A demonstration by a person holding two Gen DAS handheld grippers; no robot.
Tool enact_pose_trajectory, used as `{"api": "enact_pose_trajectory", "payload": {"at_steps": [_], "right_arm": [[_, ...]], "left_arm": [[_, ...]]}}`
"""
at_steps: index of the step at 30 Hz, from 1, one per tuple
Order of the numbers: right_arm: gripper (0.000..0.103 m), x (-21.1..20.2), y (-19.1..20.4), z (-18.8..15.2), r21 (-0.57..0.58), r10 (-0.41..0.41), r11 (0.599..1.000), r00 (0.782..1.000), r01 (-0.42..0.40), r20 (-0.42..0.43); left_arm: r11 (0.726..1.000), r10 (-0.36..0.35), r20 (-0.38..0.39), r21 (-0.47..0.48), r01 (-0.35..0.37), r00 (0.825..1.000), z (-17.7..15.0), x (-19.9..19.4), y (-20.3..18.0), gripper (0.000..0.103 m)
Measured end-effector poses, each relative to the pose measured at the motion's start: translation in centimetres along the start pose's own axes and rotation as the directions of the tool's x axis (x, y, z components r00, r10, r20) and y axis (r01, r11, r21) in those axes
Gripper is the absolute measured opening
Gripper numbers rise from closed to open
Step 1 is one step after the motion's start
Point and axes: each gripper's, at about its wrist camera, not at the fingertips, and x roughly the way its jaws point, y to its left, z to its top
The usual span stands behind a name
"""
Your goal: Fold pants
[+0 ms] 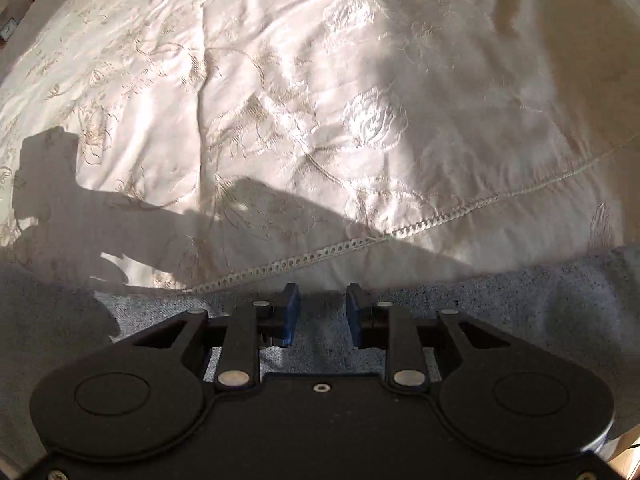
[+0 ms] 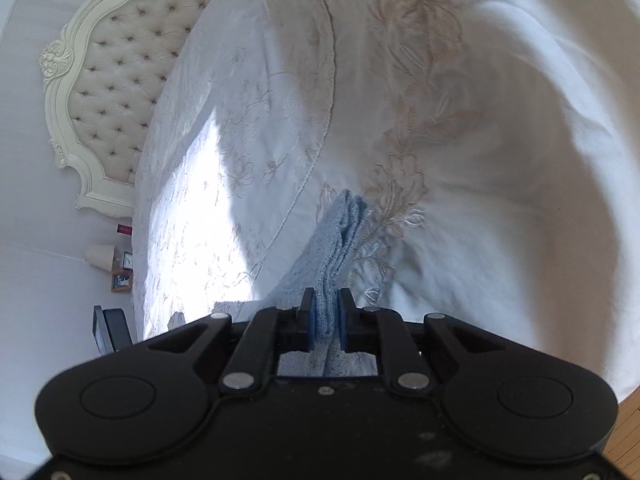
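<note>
The pants (image 1: 520,300) are light blue speckled fabric lying flat along the near edge of a white embroidered bedspread (image 1: 320,100). My left gripper (image 1: 323,300) points steeply down over that fabric, its blue pads apart with nothing pinched between them. In the right wrist view, my right gripper (image 2: 325,304) is shut on a bunched, layered fold of the pants (image 2: 336,236). That fold rises from the jaws as a narrow ridge over the bedspread (image 2: 480,160).
A cream tufted headboard (image 2: 120,92) stands at the bed's far end. Beside it are a small lamp (image 2: 100,257) and picture frames. Wooden floor (image 2: 628,420) shows past the bed's edge. Hard shadows of a gripper fall across the cover (image 1: 60,200).
</note>
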Motion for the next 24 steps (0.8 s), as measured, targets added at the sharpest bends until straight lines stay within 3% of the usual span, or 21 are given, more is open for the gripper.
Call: {"api": "enact_pose_trajectory", "payload": {"at_steps": [3, 7, 12, 16, 20, 22, 24], "right_arm": [[0.013, 0.0, 0.8, 0.4, -0.024, 0.0, 1.0, 1.0, 0.0, -0.005], [0.013, -0.3, 0.7, 0.5, -0.023, 0.005, 1.0, 1.0, -0.005, -0.012], [0.013, -0.5, 0.6, 0.3, -0.019, -0.003, 1.0, 1.0, 0.003, -0.01], [0.013, -0.5, 1.2, 0.1, -0.026, -0.005, 1.0, 1.0, 0.005, -0.002], [0.013, -1.1, 2.3, -0.1, -0.051, -0.007, 0.999, 1.0, 0.008, 0.019], [0.013, -1.5, 3.2, -0.4, -0.068, -0.015, 0.998, 0.999, 0.017, 0.036], [0.013, -1.8, 4.2, -0.7, -0.091, -0.023, 0.996, 0.998, 0.028, 0.051]], "left_arm": [[0.997, -0.044, 0.043, -0.056, 0.047, 0.998, -1.0, -2.9, 1.5, 0.036], [0.995, -0.08, -0.005, -0.065, 0.08, 0.997, -3.4, -3.2, 1.9, 0.037], [0.999, -0.035, -0.105, -0.045, 0.031, 0.994, -4.8, 0.9, 0.5, 0.036], [1.0, 0.015, -0.101, 0.017, -0.013, 0.995, -4.4, 1.2, -0.9, 0.034], [0.999, -0.03, 0.024, -0.032, 0.031, 0.999, -4.7, -2.8, 0.1, 0.037], [0.997, -0.053, 0.007, -0.06, 0.054, 0.999, -5.3, -2.8, 0.9, 0.037], [0.992, -0.115, -0.084, -0.065, 0.11, 0.99, -6.2, -0.9, 1.3, 0.037]]}}
